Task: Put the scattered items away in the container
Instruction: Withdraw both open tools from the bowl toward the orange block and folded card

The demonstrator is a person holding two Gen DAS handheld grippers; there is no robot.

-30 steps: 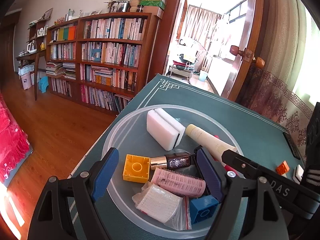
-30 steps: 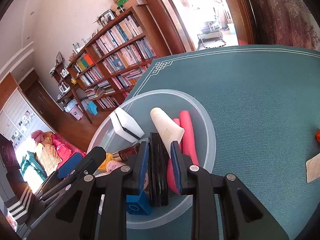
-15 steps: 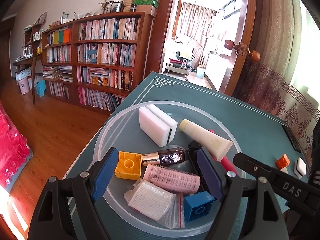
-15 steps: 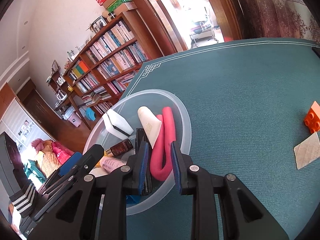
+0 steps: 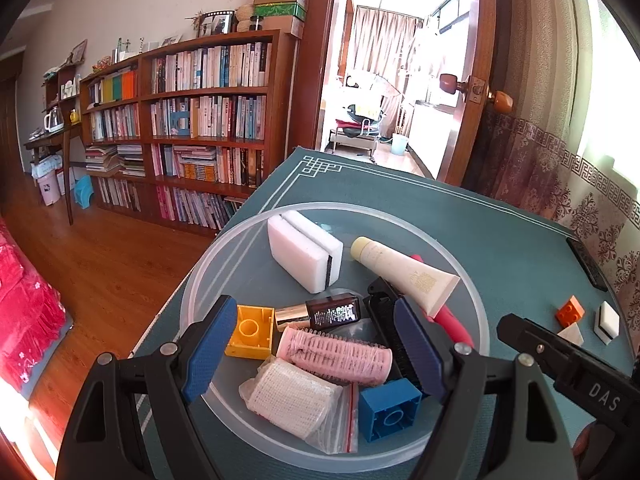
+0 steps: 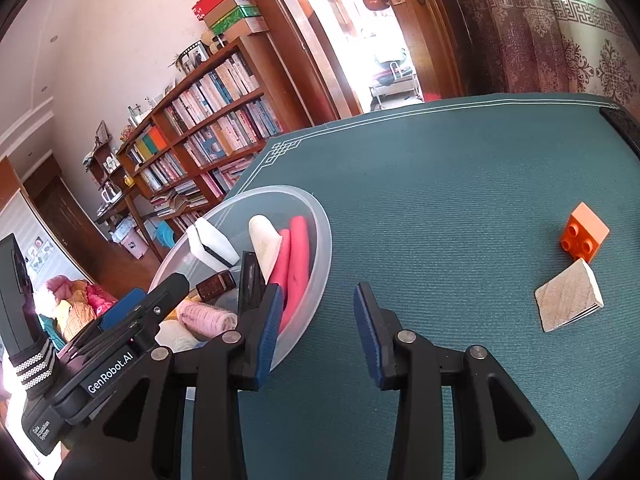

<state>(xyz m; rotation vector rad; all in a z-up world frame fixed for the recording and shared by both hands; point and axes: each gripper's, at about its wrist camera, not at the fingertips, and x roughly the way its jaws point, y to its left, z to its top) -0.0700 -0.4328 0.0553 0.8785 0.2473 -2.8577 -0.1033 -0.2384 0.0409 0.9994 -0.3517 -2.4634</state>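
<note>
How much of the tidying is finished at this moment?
Mostly done: the clear container holds the sponge, tube and hair roller. Both grippers, left gripper and right gripper, are open and empty. Left: orange brick, beige pad, white tile.

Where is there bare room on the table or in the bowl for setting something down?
Free: teal mat between the bowl rim and orange brick, ahead of the open right gripper. In the bowl, only behind the white sponge; its near half is packed.

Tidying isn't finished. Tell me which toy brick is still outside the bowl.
The orange brick, alone on the green mat beside a beige pad; the yellow brick and blue brick lie inside the bowl.
</note>
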